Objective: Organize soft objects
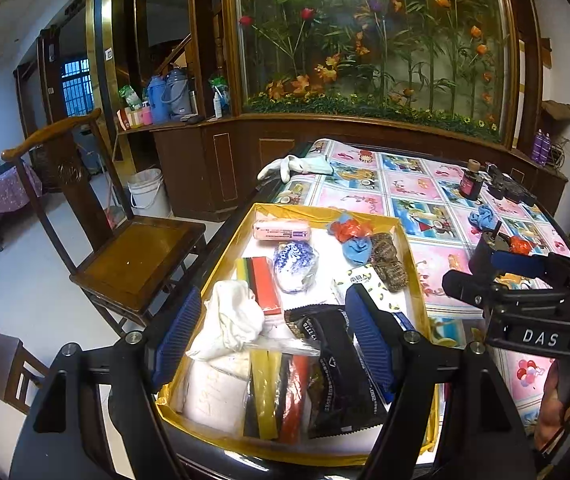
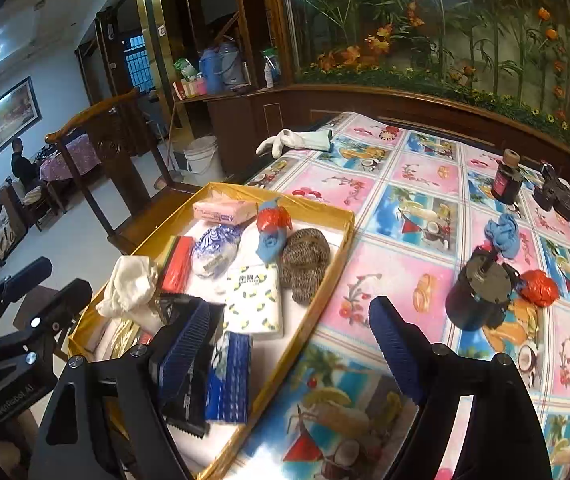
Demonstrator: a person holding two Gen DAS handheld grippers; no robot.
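A gold-rimmed tray (image 1: 409, 248) (image 2: 321, 268) at the table's left edge holds several soft things: a white cloth (image 1: 233, 320) (image 2: 133, 284), a pink pack (image 1: 281, 230), a blue-white bundle (image 1: 295, 266), a brown scrubber (image 1: 389, 258) (image 2: 305, 264), a lemon-print tissue pack (image 2: 255, 300) and a black pouch (image 1: 337, 364). My left gripper (image 1: 277, 340) is open and empty over the tray's near end. My right gripper (image 2: 289, 344) is open and empty over the tray's right rim. A blue rag (image 2: 503, 234) and a red-orange bag (image 2: 539, 286) lie on the tablecloth.
A black round container (image 2: 479, 294), a dark bottle (image 2: 507, 178) and a black device (image 2: 561, 196) stand on the table's right. A white glove (image 2: 293, 140) lies at the far edge. A wooden chair (image 1: 125, 256) stands left of the table.
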